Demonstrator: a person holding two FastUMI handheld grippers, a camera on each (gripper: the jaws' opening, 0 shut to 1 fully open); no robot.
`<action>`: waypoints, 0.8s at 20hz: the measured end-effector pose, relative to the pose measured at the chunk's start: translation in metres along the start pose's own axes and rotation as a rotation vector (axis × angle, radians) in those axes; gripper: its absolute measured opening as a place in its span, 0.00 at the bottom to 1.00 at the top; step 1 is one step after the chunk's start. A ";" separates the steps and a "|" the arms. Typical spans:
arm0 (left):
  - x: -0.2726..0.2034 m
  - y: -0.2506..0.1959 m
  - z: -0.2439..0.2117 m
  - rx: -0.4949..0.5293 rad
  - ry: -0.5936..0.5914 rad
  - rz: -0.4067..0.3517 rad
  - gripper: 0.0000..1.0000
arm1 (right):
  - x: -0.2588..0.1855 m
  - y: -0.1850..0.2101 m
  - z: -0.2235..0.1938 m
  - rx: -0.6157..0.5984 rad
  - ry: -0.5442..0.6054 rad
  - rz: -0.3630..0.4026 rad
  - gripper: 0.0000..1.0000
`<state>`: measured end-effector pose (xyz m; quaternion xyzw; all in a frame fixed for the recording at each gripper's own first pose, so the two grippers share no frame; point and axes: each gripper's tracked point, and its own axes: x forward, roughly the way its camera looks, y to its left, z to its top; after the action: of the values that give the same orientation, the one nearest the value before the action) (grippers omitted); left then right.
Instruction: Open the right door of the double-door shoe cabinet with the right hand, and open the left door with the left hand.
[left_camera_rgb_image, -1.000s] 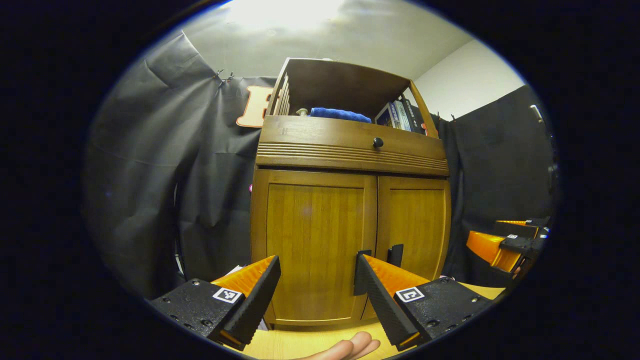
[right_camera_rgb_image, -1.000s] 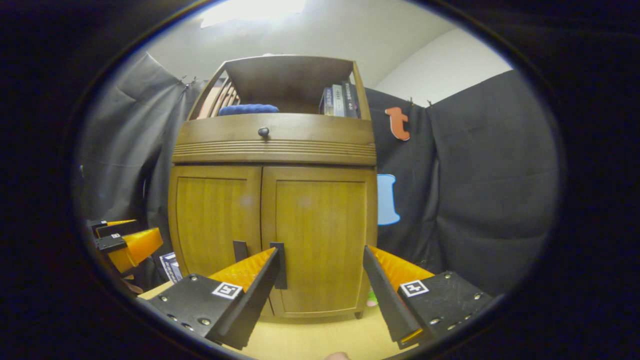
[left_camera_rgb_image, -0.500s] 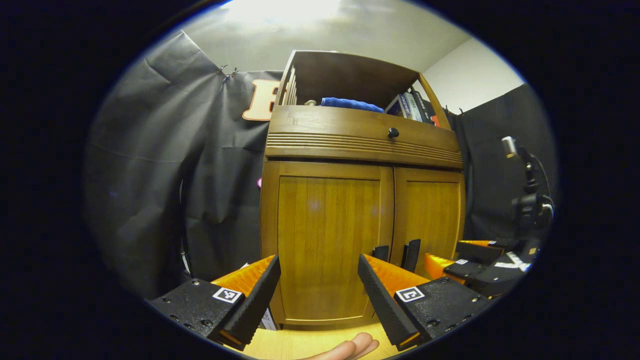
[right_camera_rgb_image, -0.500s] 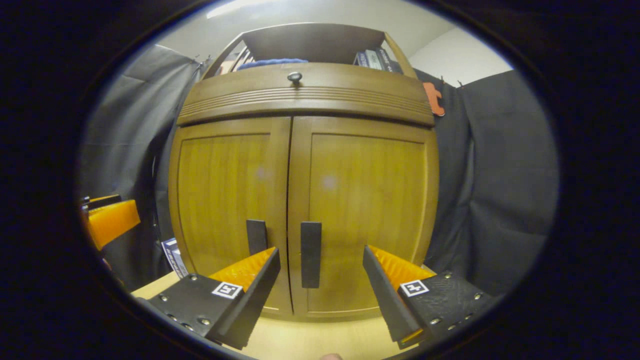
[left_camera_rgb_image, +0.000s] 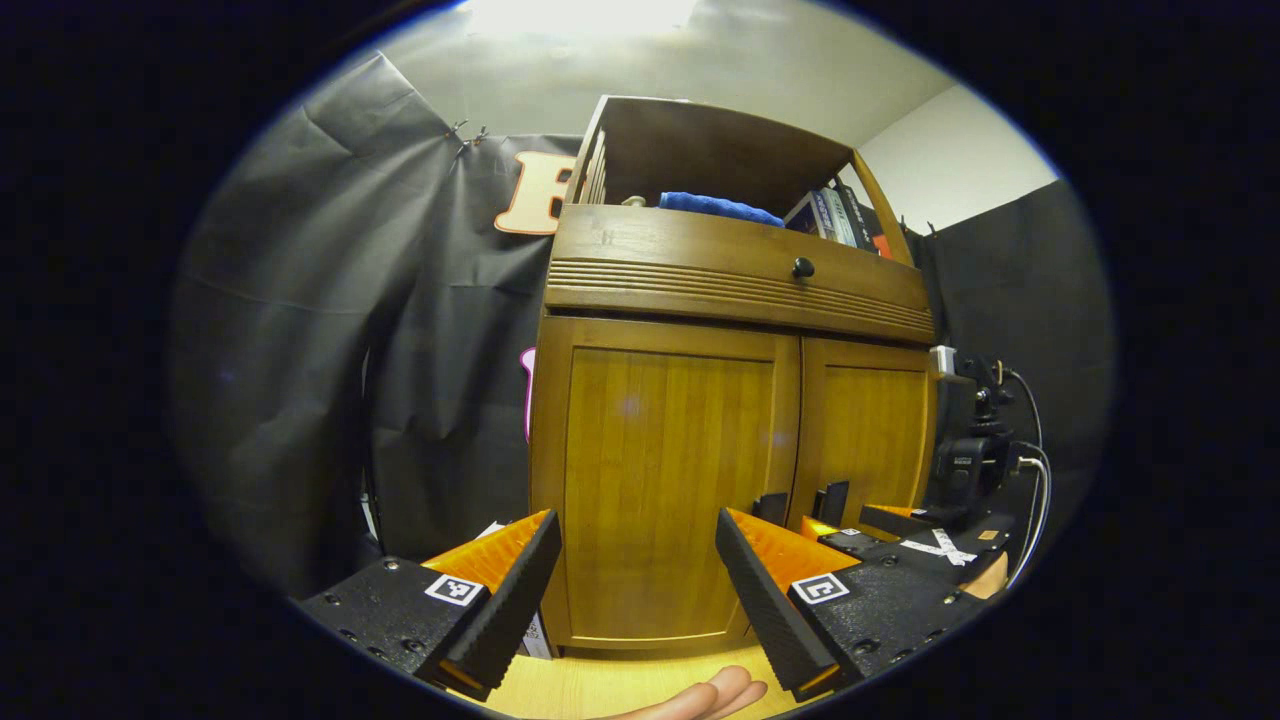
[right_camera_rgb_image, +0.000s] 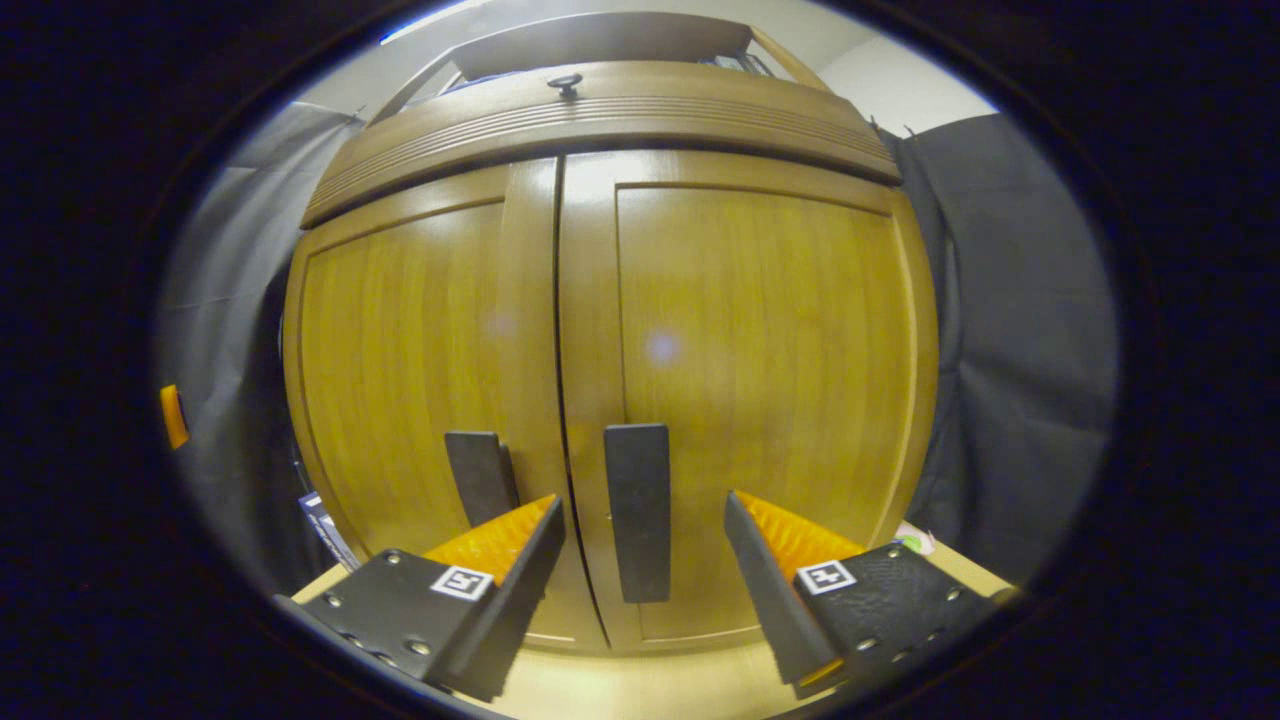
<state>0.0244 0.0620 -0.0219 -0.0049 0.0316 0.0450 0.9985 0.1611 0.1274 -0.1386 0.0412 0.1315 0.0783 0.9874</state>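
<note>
Your right gripper, fingers spread, brackets the right wooden door's black bar handle, ready to clamp; your left gripper waits, fingers apart too.

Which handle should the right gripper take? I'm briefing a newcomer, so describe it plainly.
Find the wooden shoe cabinet and the seam between its two closed doors. Two black vertical handles flank that seam low down. Take the right door's handle, framed between the open right gripper's fingers; the left door's handle sits partly behind the gripper's finger.
</note>
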 end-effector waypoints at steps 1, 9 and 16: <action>0.000 0.000 0.001 0.001 0.000 -0.003 0.94 | 0.002 0.000 -0.003 -0.002 0.001 0.000 0.77; -0.004 -0.024 0.000 0.011 -0.010 -0.085 0.96 | 0.010 0.000 -0.008 -0.026 -0.011 0.093 0.30; 0.003 -0.018 -0.006 0.017 0.011 -0.051 0.96 | -0.018 -0.006 -0.014 -0.024 0.002 0.137 0.30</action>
<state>0.0290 0.0439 -0.0280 0.0025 0.0372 0.0193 0.9991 0.1416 0.1193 -0.1483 0.0383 0.1285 0.1470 0.9800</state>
